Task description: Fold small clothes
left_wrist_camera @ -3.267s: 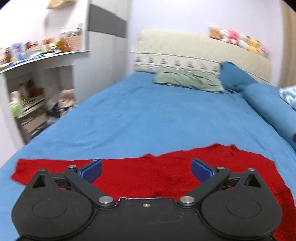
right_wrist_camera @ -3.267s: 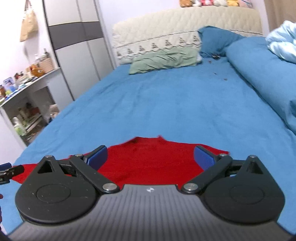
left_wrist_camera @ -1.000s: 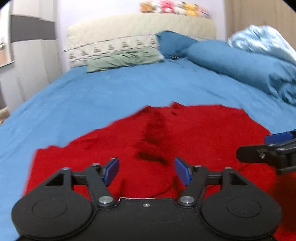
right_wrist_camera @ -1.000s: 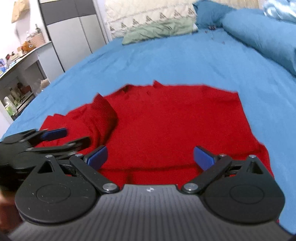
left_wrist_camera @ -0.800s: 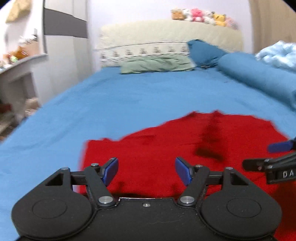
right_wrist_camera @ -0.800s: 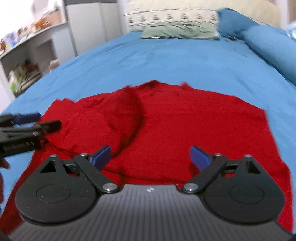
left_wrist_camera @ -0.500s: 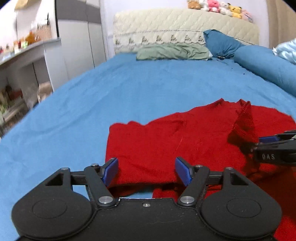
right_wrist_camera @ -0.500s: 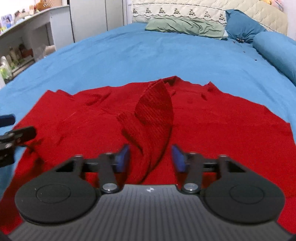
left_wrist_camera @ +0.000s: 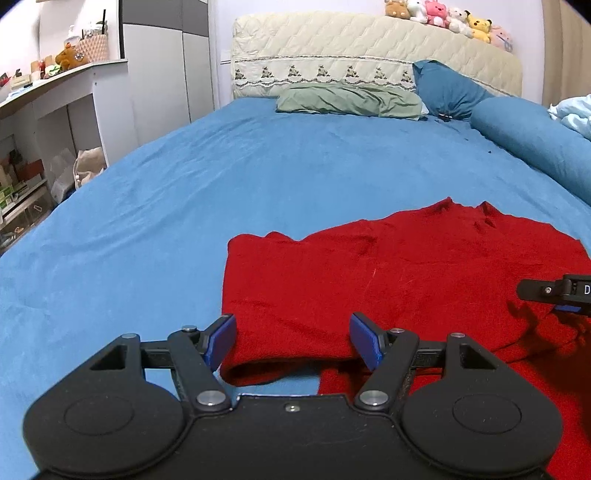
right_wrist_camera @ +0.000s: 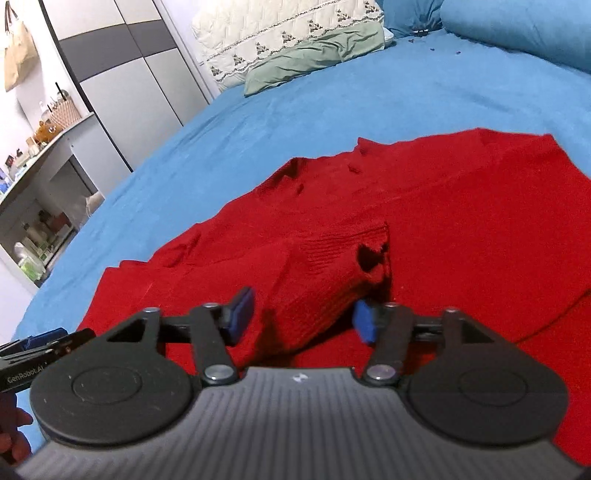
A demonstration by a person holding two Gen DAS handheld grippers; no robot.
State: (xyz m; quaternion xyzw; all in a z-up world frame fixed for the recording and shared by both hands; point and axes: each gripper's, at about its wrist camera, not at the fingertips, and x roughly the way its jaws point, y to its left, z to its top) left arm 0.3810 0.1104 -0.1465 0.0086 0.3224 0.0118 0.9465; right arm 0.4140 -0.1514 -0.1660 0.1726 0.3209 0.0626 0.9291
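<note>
A bedroom in a home

We are looking across a bed [left_wrist_camera: 258, 177] in a blue sheet, with a quilted headboard [left_wrist_camera: 332, 44] carrying soft toys [left_wrist_camera: 443, 16], pillows [left_wrist_camera: 347, 99] lying below it, a grey wardrobe [left_wrist_camera: 166, 62] standing alongside, and cluttered shelves [left_wrist_camera: 48, 74] filling the left wall.

Red knit sweater [left_wrist_camera: 388, 273] lying on the blue bed, mostly flat with small wrinkles, left side folded over with a straight edge, one sleeve [right_wrist_camera: 332, 273] lying across the middle, its ribbed cuff end open and a bit raised
</note>
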